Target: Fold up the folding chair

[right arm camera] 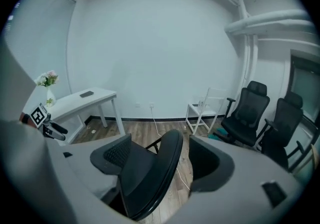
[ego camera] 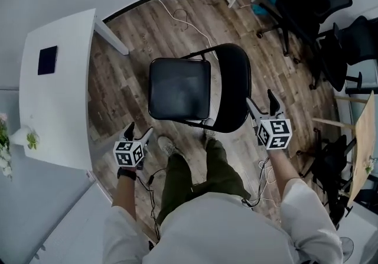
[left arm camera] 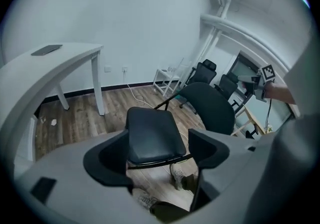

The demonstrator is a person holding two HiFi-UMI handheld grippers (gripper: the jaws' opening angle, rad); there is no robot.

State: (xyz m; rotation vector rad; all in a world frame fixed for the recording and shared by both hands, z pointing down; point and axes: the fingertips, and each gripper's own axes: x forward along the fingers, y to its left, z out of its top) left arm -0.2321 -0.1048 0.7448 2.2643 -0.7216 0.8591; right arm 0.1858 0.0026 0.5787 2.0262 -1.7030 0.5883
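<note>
Both the left tool (ego camera: 139, 132) and right tool (ego camera: 261, 102) are spread and empty, so gripping only the backrest (ego camera: 233, 88) could tip the unfolded folding chair (ego camera: 180, 88) sideways

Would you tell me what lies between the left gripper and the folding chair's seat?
Only bare wooden floor: in the head view the open left gripper hangs short of the seat, with the person's shoe off to one side.

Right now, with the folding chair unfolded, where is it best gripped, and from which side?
Likely the backrest, at its thin edge nearest the person, approached from that side: it stands upright, edge-on to the open right tool. The left tool, also open, could lift the flat seat.
</note>
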